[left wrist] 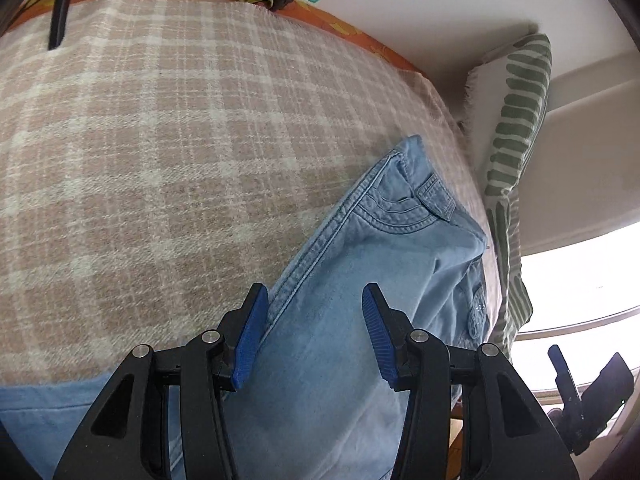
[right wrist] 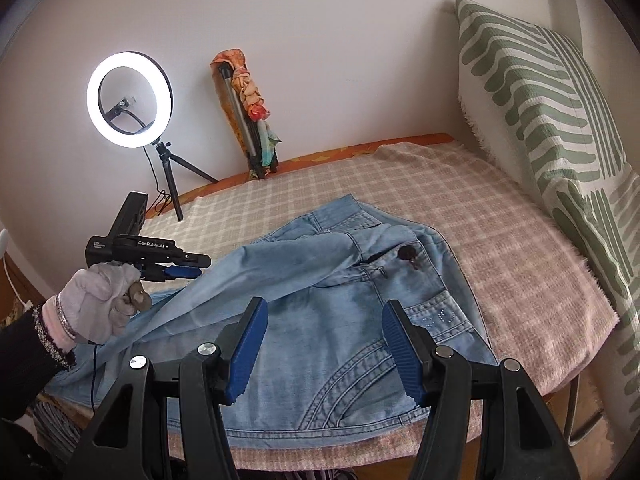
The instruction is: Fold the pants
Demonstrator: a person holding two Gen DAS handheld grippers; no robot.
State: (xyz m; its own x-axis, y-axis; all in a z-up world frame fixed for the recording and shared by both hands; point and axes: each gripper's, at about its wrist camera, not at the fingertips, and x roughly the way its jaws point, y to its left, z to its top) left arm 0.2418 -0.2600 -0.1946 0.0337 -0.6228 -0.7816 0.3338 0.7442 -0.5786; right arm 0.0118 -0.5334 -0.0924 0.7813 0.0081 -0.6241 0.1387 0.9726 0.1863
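Observation:
Light blue denim pants (right wrist: 340,300) lie on a pink-beige plaid blanket (right wrist: 500,232), waist toward the striped pillow, one leg folded over the other. In the left wrist view the pants (left wrist: 360,280) run from the bottom up to the right. My left gripper (left wrist: 312,324) is open just above the pant leg, holding nothing; it also shows in the right wrist view (right wrist: 188,270), held by a gloved hand at the left. My right gripper (right wrist: 324,332) is open and empty above the seat of the pants, and its tip shows in the left wrist view (left wrist: 576,372) at the lower right.
A green-striped pillow (right wrist: 540,112) leans against the wall on the right. A lit ring light on a small tripod (right wrist: 130,100) and a folded tripod wrapped in cloth (right wrist: 248,112) stand at the bed's far edge. The blanket's near edge (right wrist: 400,436) drops off.

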